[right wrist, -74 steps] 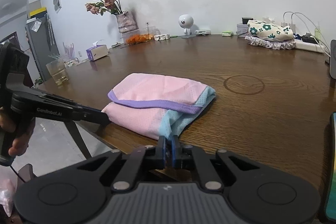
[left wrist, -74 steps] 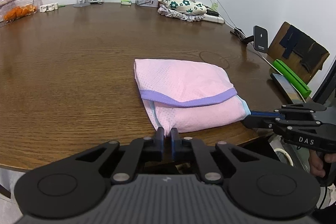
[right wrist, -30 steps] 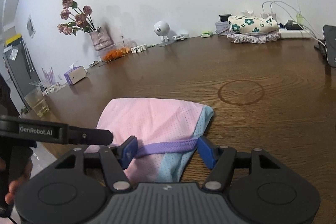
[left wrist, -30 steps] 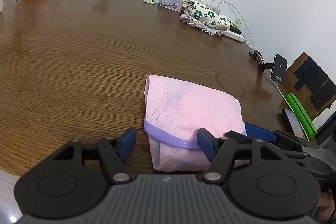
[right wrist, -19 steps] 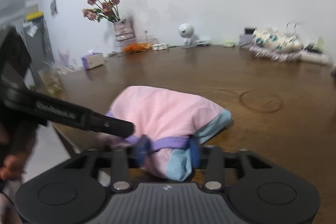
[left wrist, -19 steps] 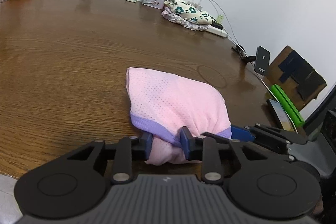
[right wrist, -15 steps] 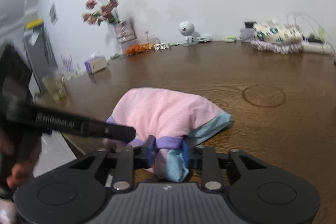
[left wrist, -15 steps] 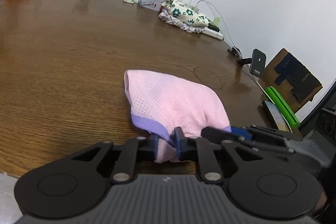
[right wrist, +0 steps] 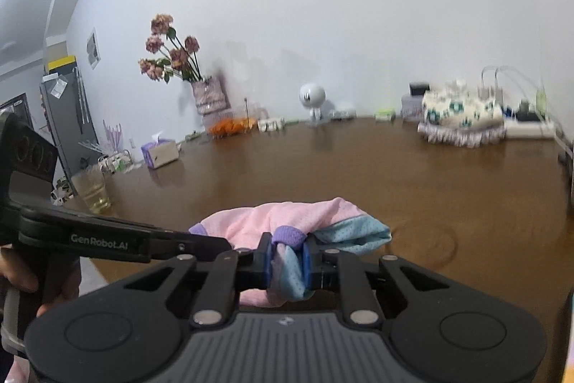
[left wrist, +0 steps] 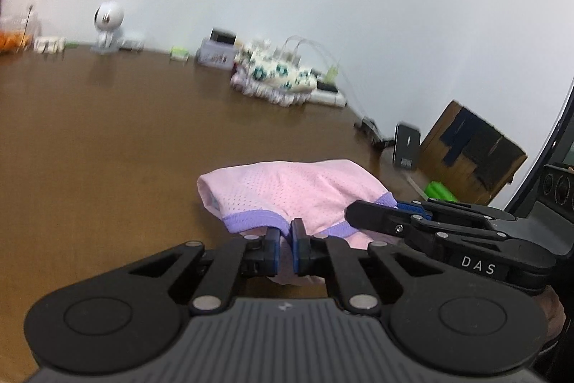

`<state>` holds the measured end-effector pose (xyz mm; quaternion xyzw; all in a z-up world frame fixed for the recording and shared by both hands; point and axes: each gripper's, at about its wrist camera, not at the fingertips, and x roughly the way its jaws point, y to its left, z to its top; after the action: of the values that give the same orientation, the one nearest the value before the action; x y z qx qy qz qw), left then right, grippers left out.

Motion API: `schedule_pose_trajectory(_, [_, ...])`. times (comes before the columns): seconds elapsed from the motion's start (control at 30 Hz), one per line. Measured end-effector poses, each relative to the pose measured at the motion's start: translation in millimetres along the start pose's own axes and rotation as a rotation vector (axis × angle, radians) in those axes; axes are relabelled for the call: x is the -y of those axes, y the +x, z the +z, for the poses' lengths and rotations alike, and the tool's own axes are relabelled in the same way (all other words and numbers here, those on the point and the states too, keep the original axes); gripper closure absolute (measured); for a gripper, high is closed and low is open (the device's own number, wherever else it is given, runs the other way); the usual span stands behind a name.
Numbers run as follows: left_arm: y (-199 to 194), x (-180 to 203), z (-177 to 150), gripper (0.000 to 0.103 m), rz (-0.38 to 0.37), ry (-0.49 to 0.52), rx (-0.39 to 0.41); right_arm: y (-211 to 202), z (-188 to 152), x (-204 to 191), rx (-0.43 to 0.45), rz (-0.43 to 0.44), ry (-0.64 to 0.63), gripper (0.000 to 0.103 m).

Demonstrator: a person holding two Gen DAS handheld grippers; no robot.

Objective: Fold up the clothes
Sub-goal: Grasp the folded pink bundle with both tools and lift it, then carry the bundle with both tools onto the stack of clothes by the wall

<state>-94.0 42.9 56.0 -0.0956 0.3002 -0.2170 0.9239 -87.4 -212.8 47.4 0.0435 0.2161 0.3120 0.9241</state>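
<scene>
Jaws of the left gripper pinch the purple-trimmed near edge of the pink garment on the brown surface. Through the right camera, the right gripper clamps the bunched blue corner. Next, probably carry both edges forward together, evenly.

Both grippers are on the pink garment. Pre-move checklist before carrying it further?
1. Left gripper clamped on the pink garment, at the purple trim: ok.
2. Right gripper clamped on the bunched blue and purple corner: ok.
3. Garment clear of the table: cannot tell, far edge may rest on it.
4. Fold intact: not ok, fabric is bunched and sagging.
5. Table ahead free up to the floral cloth pile: ok.
6. Grippers clear of each other: cannot tell, tips sit close.
</scene>
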Motion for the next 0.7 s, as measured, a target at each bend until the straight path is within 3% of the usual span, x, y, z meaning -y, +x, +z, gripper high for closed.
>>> schedule_pose_trajectory(0.33, [24, 19, 89, 0.097, -0.006, 0.152, 0.091, 10, 84, 23, 0.065, -0.035, -0.083, 0.088])
schedule_pose_trajectory(0.7, [126, 50, 249, 0.097, -0.055, 0.249, 0.184, 50, 235, 130, 0.102, -0.086, -0.112, 0.089])
